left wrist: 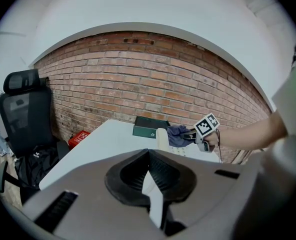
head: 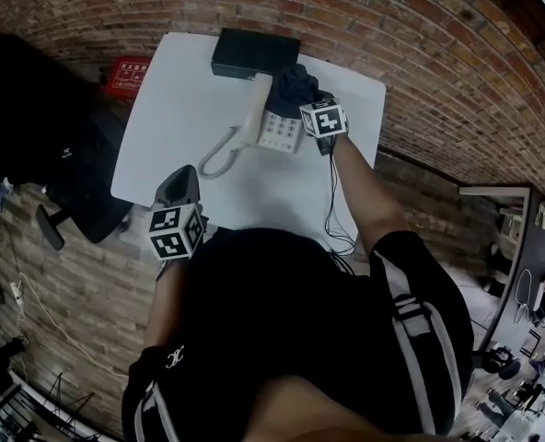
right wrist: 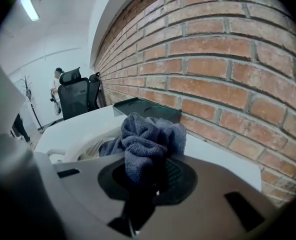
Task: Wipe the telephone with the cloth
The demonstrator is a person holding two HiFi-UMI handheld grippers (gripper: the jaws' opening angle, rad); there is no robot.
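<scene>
**Cloth on the phone, left gripper idle**

On the white table (head: 162,127) in front of you, the white telephone (head: 277,131) sits near the middle, its handset (head: 253,110) along its 9 o'clock side and the coiled cord (head: 219,151) trailing off toward 7 o'clock. Your right gripper (head: 300,99) is clenched on the dark blue cloth (head: 289,86). In the right gripper view the cloth (right wrist: 147,139) is pinched between the jaws and bunches out ahead of them, over the telephone's 12 o'clock end.

Your left gripper (head: 182,179) hangs over the table's near edge, at about 8 o'clock from the telephone and well apart from it. Its jaws are closed together with nothing between them.

A dark flat box (head: 255,53) lies at the table's 12 o'clock edge, against the brick wall (head: 392,35) and just beyond the cloth. A red case (head: 125,75) sits on the floor at 10 o'clock, and a black office chair (left wrist: 20,115) stands at 9 o'clock.
</scene>
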